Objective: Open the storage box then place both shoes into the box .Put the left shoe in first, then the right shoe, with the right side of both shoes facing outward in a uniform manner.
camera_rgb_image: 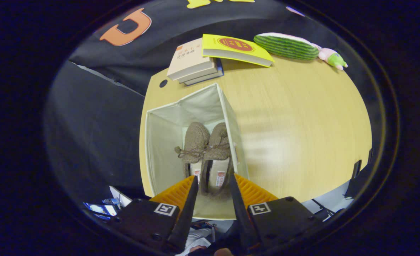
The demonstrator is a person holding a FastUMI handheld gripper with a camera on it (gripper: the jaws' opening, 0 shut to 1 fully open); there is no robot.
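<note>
Wooden table carries open storage box; both shoes inside, heels hidden behind my spread fingers; gripper holds nothing.

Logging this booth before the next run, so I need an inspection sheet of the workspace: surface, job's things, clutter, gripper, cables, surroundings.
Surface: wooden table, bare on the side away from the box.
Job's things: open box on the table; both shoes inside, side by side, toes pointing away from the gripper.
Clutter: stack of books, yellow book, watermelon plush, small pink and green toy, all beyond the box.
Gripper: gripper above the box, jaws apart, holding nothing.
Cables: nothing seen.
Surroundings: black cloth wall behind and beside the table.
</note>
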